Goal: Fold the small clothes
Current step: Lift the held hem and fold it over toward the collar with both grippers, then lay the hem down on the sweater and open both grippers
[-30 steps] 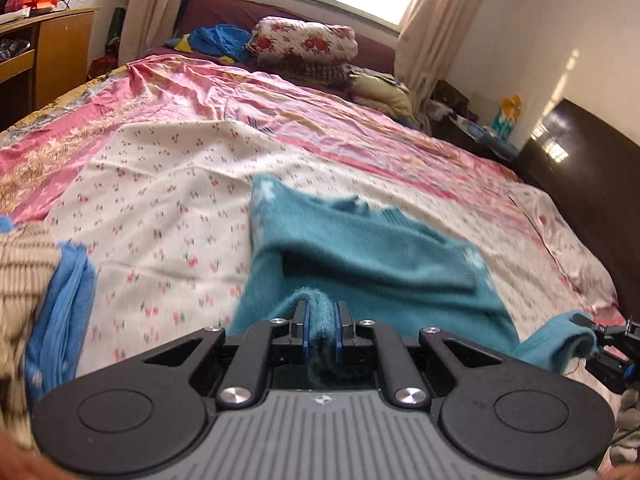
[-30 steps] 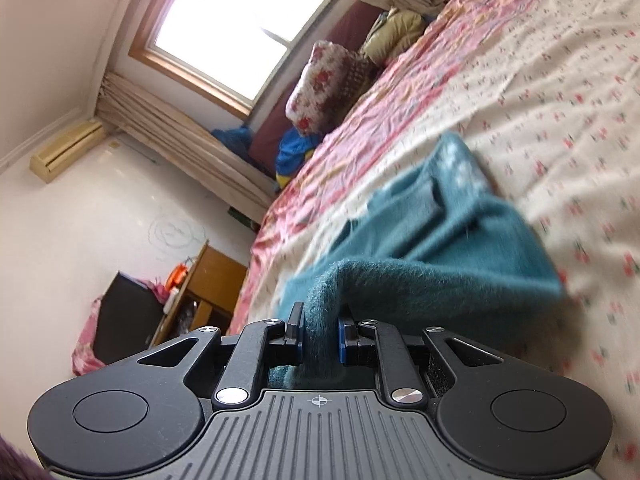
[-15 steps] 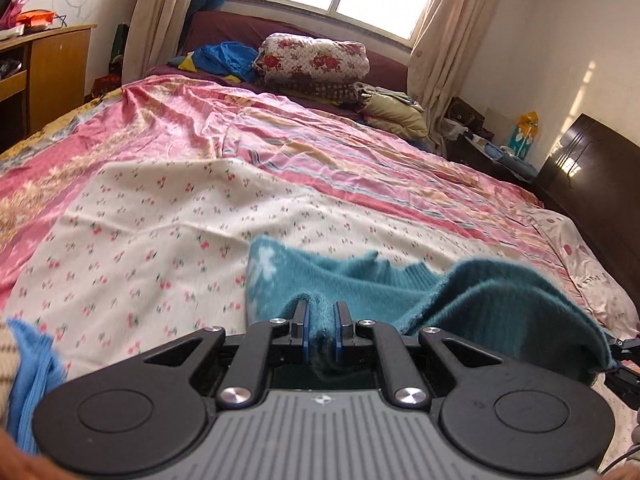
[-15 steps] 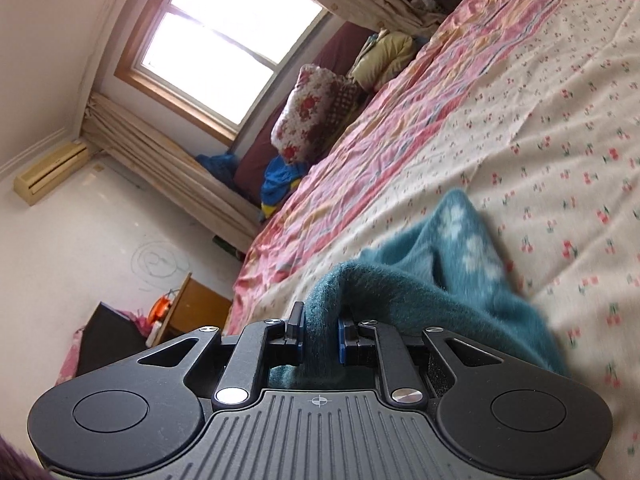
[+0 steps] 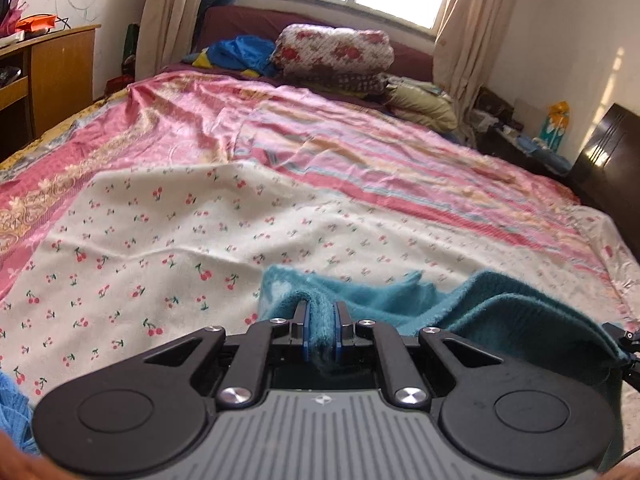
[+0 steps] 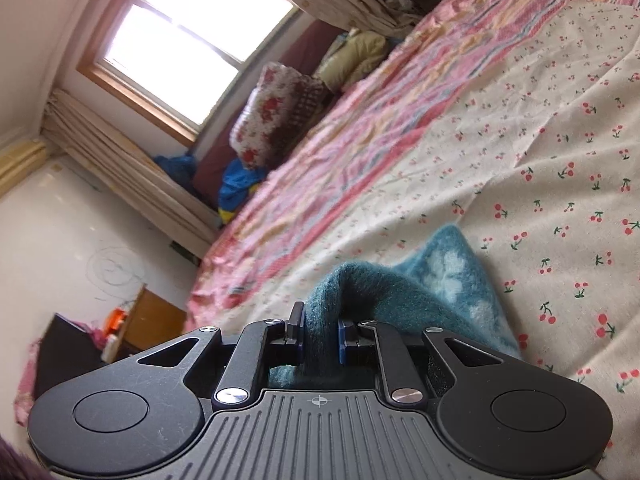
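Observation:
A small teal knit sweater [image 5: 496, 312] with pale flower marks lies partly on the cherry-print sheet [image 5: 168, 248], with its near edge lifted. My left gripper [image 5: 321, 320] is shut on a fold of it. My right gripper [image 6: 320, 326] is shut on another fold of the sweater [image 6: 440, 288], and shows at the right edge of the left wrist view [image 5: 628, 340]. Most of the sweater is hidden below both grippers.
The pink striped bedspread [image 5: 360, 148] covers the bed beyond the sheet. Pillows and a floral quilt roll [image 5: 332, 50] lie under the window. A blue knit garment [image 5: 12, 412] sits at the lower left. A wooden desk [image 5: 52, 76] stands left, a dark headboard [image 5: 608, 168] right.
Both grippers have pulled the sweater's edge back towards me and up, so it has folded over and less of it shows. The striped garment at the left has left the view.

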`<state>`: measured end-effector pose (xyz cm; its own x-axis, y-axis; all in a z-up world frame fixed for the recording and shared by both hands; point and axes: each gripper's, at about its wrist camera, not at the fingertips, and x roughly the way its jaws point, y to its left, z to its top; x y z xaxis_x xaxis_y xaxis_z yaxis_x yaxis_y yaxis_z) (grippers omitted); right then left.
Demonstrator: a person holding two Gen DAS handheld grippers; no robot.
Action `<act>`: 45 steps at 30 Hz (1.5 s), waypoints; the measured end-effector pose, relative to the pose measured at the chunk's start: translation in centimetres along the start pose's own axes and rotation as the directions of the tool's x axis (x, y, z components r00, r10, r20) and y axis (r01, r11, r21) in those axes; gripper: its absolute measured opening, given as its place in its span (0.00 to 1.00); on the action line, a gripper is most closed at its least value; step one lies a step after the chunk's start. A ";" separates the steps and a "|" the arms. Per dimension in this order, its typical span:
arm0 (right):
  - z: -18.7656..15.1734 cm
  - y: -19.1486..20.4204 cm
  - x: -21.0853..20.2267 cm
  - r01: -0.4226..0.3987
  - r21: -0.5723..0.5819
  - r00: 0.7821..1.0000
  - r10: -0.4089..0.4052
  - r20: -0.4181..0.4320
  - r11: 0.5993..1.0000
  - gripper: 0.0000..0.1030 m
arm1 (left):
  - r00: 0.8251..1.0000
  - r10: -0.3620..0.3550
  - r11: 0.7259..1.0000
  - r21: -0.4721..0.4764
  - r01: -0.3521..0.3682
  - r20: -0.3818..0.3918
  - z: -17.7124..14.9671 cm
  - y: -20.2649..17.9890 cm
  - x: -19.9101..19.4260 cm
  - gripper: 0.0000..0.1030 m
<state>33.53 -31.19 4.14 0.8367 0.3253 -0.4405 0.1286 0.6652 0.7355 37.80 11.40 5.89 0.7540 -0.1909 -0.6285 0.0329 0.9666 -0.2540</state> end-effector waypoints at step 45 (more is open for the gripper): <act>0.5 -0.2 0.7 0.106 -0.137 0.994 -0.100 0.050 0.985 0.50 | 0.995 0.085 0.996 -0.022 -0.084 0.051 -0.7 0.9 -0.9 0.41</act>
<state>34.31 -31.44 3.93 0.8453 0.2230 -0.4855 0.1427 0.7815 0.6074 36.66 12.33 5.68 0.7868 -0.0989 -0.6093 -0.0447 0.9753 -0.2161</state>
